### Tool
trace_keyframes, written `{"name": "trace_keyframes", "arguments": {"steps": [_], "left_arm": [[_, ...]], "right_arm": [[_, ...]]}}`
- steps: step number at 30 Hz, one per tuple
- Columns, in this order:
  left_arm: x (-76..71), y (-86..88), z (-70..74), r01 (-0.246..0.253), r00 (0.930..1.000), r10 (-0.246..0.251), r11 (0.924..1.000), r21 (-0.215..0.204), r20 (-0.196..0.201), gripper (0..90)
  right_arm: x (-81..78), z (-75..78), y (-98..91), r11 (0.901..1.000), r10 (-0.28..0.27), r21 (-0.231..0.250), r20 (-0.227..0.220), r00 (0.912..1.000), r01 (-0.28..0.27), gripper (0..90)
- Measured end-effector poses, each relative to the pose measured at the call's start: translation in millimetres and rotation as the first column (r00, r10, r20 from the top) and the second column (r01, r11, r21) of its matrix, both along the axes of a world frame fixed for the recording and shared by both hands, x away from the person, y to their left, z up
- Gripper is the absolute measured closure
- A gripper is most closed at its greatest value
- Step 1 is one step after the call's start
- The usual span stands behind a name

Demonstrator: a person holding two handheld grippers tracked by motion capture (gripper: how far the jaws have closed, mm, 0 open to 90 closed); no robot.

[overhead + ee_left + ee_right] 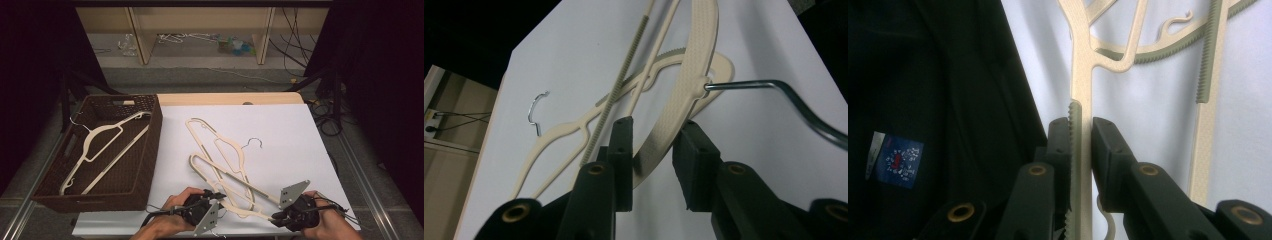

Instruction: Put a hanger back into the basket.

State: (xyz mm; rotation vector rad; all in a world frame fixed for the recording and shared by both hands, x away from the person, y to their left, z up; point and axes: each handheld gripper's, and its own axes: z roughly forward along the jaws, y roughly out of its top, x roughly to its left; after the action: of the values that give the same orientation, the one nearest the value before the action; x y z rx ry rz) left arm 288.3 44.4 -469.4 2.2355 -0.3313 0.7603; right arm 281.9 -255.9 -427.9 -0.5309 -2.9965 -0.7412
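Observation:
Two cream plastic hangers lie crossed on the white table sheet [280, 135]. The near hanger [225, 175] runs from my left gripper [212, 205] to my right gripper [277, 216] at the front edge. In the left gripper view the jaws [656, 125] straddle its ridged neck band [684, 90] beside the metal hook [774, 87], with slim gaps at the pads, so it stands open. My right gripper [1080, 130] is shut on the hanger's thin arm [1080, 75], on its green-grey ridged strip. The far hanger [220, 145] lies flat, its hook [255, 142] pointing right.
A brown wicker basket [155, 135] stands at the table's left with another cream hanger [100, 145] inside. Dark fabric with a blue label [895, 160] hangs close on the left of the right gripper view. Beyond the table are a wooden frame and cables on the floor.

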Motion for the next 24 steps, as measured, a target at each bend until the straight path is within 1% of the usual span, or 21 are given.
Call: {"name": "trace_keyframes", "arguments": {"steps": [3,4,9,10,11,12,13,14,15,16,17,18,19,20,21,22,23,24], "left_arm": [[1.6,0.1,4.4,0.016,0.9999,-0.016,0.9999,0.002,0.007,72.8],[1.6,-0.2,5.1,0.019,0.9998,-0.019,0.9998,-0.005,0.008,73.6],[1.0,-4.1,15.1,0.052,0.9969,-0.055,0.9977,0.043,0.056,77.5],[0.8,-5.4,17.0,0.06,0.9957,-0.063,0.9971,0.047,0.067,79.2],[0.5,-6.3,18.7,0.062,0.9948,-0.066,0.9967,0.052,0.078,79.2],[-0.2,-8.4,20.7,0.066,0.9933,-0.071,0.9961,0.058,0.091,79.8],[-1.0,-10.0,22.4,0.065,0.9921,-0.071,0.996,0.061,0.103,82.0],[-1.4,-12.1,26.0,0.062,0.9912,-0.068,0.9965,0.056,0.114,83.4],[-1.4,-12.1,26.0,0.062,0.9912,-0.068,0.9965,0.056,0.114,84.0],[0.1,-13.4,31.0,0.05,0.9912,-0.055,0.9976,0.047,0.12,84.3],[0.1,-13.4,31.0,0.05,0.9912,-0.055,0.9976,0.047,0.12,84.7],[0.8,-13.7,34.6,0.045,0.9909,-0.052,0.9975,0.055,0.124,84.7],[1.1,-13.5,36.7,0.041,0.9896,-0.05,0.997,0.066,0.135,85.2],[1.0,-13.8,38.1,0.036,0.9907,-0.043,0.9977,0.057,0.129,85.5],[1.4,-12.9,42.3,0.024,0.9916,-0.032,0.9977,0.064,0.125,85.6],[1.4,-12.9,42.3,0.024,0.9916,-0.032,0.9977,0.064,0.125,85.6],[1.0,-12.7,43.7,0.018,0.9936,-0.025,0.9981,0.058,0.11,85.6],[1.1,-11.9,46.0,0.012,0.9936,-0.02,0.997,0.076,0.111,85.6]], "right_arm": [[0.2,-0.4,-0.3,1.0,-0.004,-0.001,-0.002,1.0,0.004,79.7],[0.2,-0.6,-0.3,1.0,-0.006,-0.002,0.0,1.0,0.006,79.8],[0.1,2.1,-1.6,1.0,-0.004,0.0,0.018,0.9998,0.004,79.6],[1.2,3.3,-2.9,0.9996,-0.019,0.019,0.031,0.9993,0.018,75.8],[1.2,3.3,-2.9,0.9996,-0.019,0.019,0.031,0.9993,0.018,75.8],[1.3,4.5,-3.7,0.9991,-0.035,0.026,0.034,0.9988,0.034,73.3],[0.6,9.2,-5.0,0.9967,-0.075,0.035,0.081,0.9939,0.073,63.8],[0.6,12.1,-5.0,0.9932,-0.105,0.061,0.098,0.9896,0.099,57.5],[0.6,12.1,-5.0,0.9932,-0.105,0.061,0.098,0.9896,0.099,57.5],[-0.2,22.0,-4.3,0.9807,-0.171,0.121,0.148,0.9741,0.154,51.7],[-0.2,22.0,-4.3,0.9807,-0.171,0.121,0.148,0.9741,0.154,51.7],[-0.6,25.3,-3.8,0.9744,-0.185,0.157,0.155,0.9704,0.161,47.3],[-1.5,32.3,-3.8,0.9645,-0.205,0.203,0.17,0.9639,0.169,45.2],[-1.7,34.4,-3.0,0.9606,-0.211,0.222,0.19,0.9588,0.168,42.5],[-3.6,40.4,-1.3,0.9521,-0.234,0.248,0.214,0.9484,0.179,38.6],[-3.6,40.4,-1.3,0.9521,-0.234,0.248,0.214,0.9484,0.179,38.6],[-4.1,42.3,-0.8,0.9454,-0.251,0.266,0.224,0.9417,0.189,38.2],[-4.5,44.9,-0.5,0.9369,-0.269,0.286,0.223,0.9371,0.2,37.0]]}}
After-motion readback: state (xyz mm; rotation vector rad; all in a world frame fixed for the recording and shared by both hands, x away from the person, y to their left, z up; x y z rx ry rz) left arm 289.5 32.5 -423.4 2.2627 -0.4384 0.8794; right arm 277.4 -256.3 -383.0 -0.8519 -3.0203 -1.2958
